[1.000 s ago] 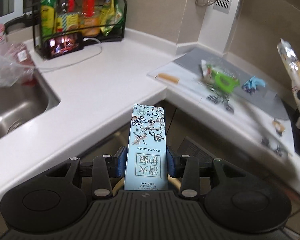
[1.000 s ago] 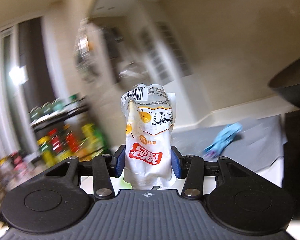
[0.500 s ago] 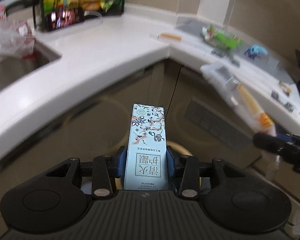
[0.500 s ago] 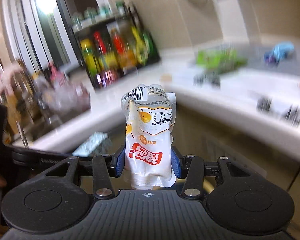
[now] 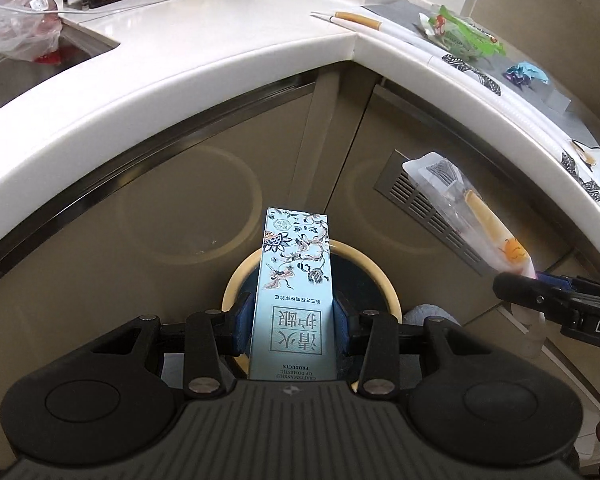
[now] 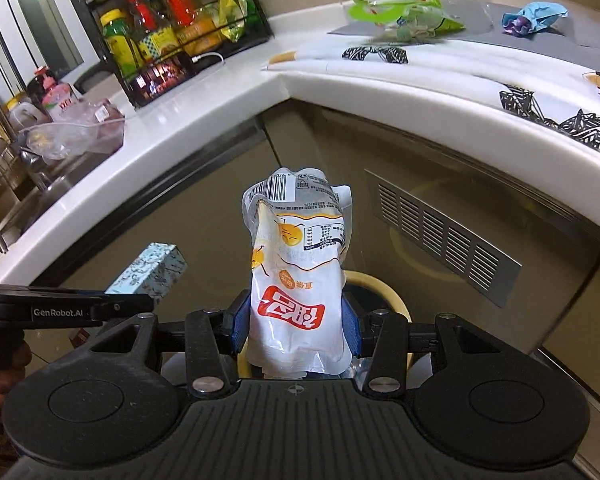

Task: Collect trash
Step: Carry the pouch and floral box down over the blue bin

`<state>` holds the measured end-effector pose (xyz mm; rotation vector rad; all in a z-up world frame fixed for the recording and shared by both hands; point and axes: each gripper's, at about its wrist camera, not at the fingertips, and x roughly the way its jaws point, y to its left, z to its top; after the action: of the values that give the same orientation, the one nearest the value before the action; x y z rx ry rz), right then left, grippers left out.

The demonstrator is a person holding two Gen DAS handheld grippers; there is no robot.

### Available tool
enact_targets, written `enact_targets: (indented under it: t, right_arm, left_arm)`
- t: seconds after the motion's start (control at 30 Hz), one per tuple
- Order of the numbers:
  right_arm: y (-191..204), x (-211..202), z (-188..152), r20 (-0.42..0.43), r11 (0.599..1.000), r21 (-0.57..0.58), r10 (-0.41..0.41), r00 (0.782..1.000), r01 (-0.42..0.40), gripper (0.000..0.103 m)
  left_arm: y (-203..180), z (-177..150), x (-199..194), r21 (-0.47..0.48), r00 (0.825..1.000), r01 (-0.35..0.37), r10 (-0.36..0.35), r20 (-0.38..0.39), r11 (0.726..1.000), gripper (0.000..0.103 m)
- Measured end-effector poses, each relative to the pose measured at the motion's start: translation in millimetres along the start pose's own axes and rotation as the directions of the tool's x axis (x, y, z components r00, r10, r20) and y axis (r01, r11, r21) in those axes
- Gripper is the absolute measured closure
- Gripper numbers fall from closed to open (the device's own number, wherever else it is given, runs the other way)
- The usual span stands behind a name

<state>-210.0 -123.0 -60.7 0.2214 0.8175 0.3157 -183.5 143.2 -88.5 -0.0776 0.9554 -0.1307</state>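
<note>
My left gripper [image 5: 292, 330] has its jaws closed on a pale blue floral carton [image 5: 294, 296], pinched at its lower half between the blue pads and standing upright in my view. Straight behind the carton, toward 12 o'clock and lower down, sits a round bin with a cream rim [image 5: 384, 276] and a dark inside; the carton covers the middle of it.

My right gripper [image 6: 296, 326] has its jaws closed on a crumpled white snack wrapper [image 6: 298, 264] with a barcode on top and a red label near the pads. The same cream-rimmed bin [image 6: 396, 300] shows behind it at about 1 o'clock. In the left wrist view this wrapper [image 5: 472, 220] slants up from my right gripper [image 5: 536, 296] at 3 o'clock, beside the bin.

Up on the white surface [image 5: 204, 40], toward 1 o'clock, more trash lies well apart from me: a green wrapper [image 5: 464, 36] and a crumpled blue wrapper [image 5: 526, 74]. A clear plastic bag [image 5: 16, 32] sits at the sink edge around 10 o'clock.
</note>
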Motion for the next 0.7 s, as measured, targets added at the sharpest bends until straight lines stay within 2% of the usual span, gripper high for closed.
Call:
enact_targets:
  t: [0.4,0.7]
  right_arm:
    - [0,34,4,-0.100,0.999,-0.050,-0.004,0.995,-0.001,0.054]
    - [-9,82,-1,-0.232,0.998,-0.055,-0.028,0.972,0.015,0.054]
  left_arm:
    - [-6,5,40,0.061,0.996,0.014,-0.009,-0.092,0.998,0.058]
    - [-15,9,87,0.091,0.984,0.030,-0.014,-0.178,0.995,0.058]
